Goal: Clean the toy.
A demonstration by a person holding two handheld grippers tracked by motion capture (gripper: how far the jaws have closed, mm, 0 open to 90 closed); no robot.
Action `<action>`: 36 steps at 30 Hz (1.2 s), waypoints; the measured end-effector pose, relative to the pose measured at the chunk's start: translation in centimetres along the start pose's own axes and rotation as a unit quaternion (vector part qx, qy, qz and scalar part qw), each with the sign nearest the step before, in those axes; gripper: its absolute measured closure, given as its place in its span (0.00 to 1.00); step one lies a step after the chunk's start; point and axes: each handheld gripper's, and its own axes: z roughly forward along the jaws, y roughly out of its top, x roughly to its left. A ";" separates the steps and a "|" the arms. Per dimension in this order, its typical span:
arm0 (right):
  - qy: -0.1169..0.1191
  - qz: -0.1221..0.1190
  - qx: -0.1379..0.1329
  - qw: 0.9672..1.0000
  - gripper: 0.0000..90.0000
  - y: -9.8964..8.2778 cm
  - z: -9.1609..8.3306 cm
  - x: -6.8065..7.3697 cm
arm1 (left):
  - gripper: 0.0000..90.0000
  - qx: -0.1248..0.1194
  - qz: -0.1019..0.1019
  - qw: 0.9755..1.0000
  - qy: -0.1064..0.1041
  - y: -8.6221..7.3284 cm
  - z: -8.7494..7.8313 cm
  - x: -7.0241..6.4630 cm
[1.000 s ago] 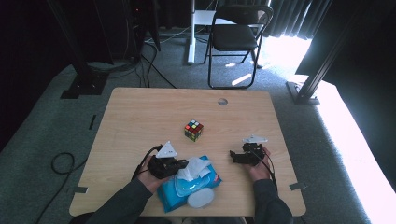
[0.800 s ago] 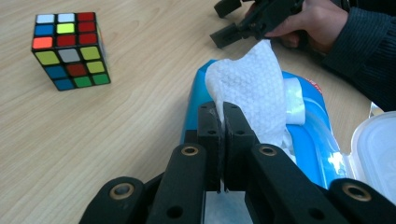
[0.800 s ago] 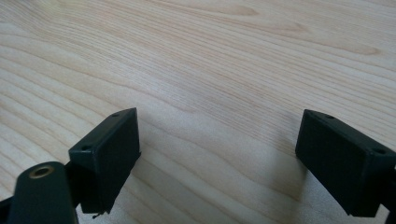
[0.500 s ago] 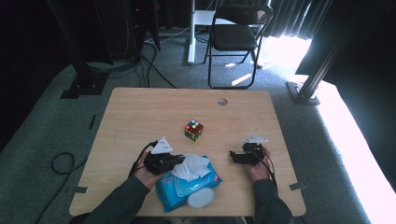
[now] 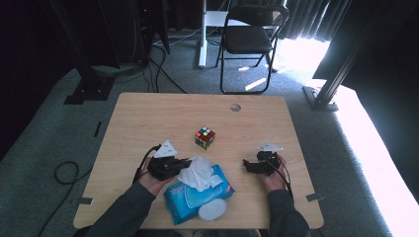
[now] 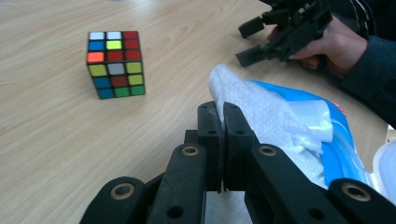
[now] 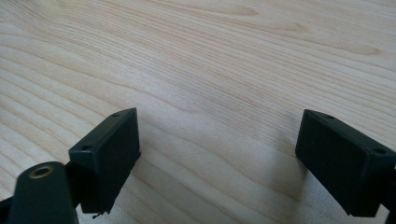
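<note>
On pale wood-grain table (image 5: 148, 123), left gripper (image 6: 221, 114) pinching crinkled white wipe (image 6: 261, 112), right gripper (image 7: 217, 154) wide.

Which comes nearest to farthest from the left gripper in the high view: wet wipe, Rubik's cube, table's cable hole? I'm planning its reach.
1. Wet wipe, pinched in the left gripper, above the blue pack.
2. Rubik's cube, mid-table, just beyond.
3. Cable hole, near the far edge.

Overhead view; two close jaw-level views
</note>
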 end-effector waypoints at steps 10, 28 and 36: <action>0.000 0.000 0.000 1.000 0.15 0.0 0.0 0.0 | 0.98 -0.009 -0.008 1.000 0.012 0.2 -0.5 0.8; 0.000 0.000 0.000 1.000 0.15 0.0 0.0 0.0 | 0.98 -0.023 -0.023 0.999 0.029 0.4 -1.3 2.0; 0.000 0.000 0.000 1.000 0.15 0.0 0.0 0.0 | 0.98 -0.029 -0.028 0.998 0.040 0.5 -1.8 2.6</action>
